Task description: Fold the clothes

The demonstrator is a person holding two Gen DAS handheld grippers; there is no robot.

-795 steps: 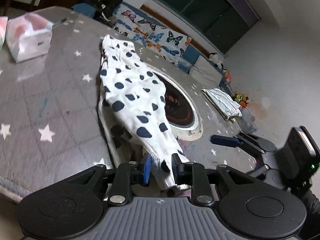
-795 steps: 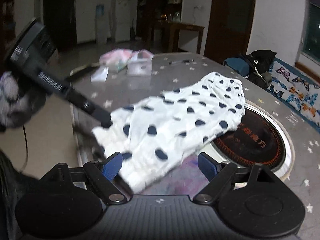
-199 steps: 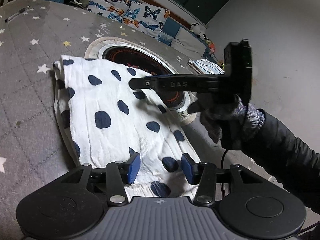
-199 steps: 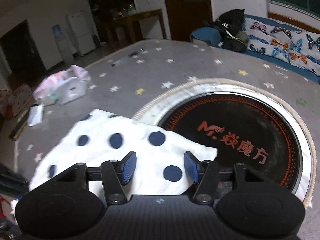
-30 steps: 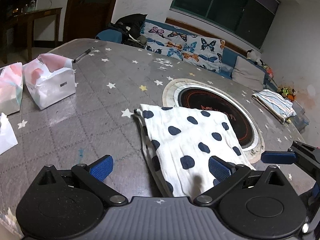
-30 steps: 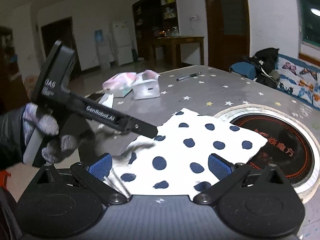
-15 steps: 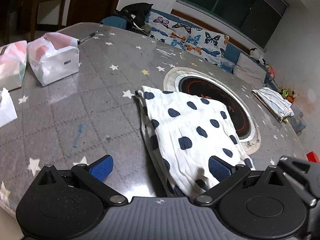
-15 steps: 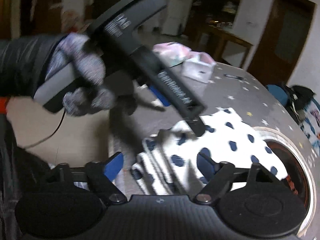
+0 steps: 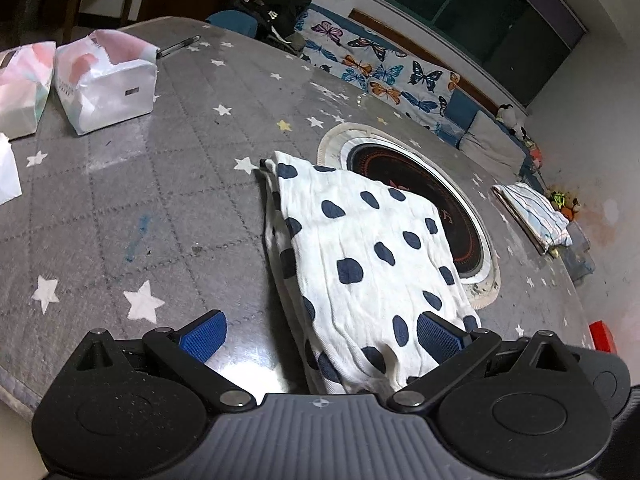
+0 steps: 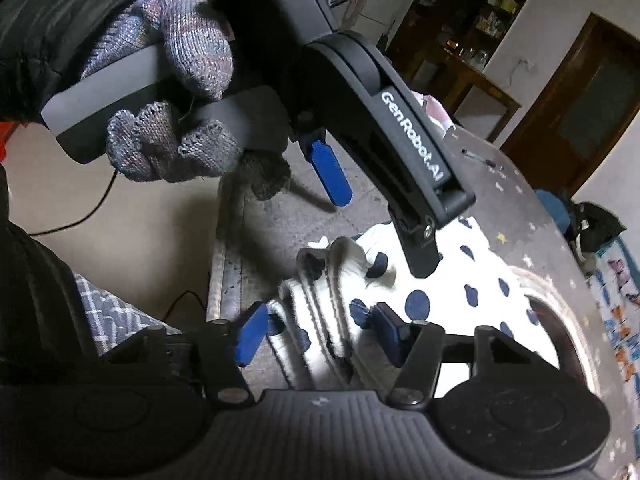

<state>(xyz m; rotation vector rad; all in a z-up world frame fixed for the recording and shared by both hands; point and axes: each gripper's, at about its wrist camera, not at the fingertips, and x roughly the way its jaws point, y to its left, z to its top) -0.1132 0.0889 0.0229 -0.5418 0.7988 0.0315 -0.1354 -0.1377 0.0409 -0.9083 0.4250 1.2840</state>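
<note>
A grey star-printed table [image 9: 120,200] fills the foreground, a round cooktop [image 9: 416,208] set into it. Beyond the table runs a butterfly-print sofa [image 9: 384,72] under a dark window [image 9: 500,20] in a white wall [image 9: 600,128]. Past its other side stand a wooden door [image 10: 588,108] and a shelf [image 10: 476,20].

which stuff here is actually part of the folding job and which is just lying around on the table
Part of the job:
- polka-dot cloth, folded, near the table edge
- right gripper, jaws closing around the cloth's layered edge
- left gripper, open at the cloth's near end

Just lying about:
- tissue packs
- pen
- striped folded cloth
- round hotplate
</note>
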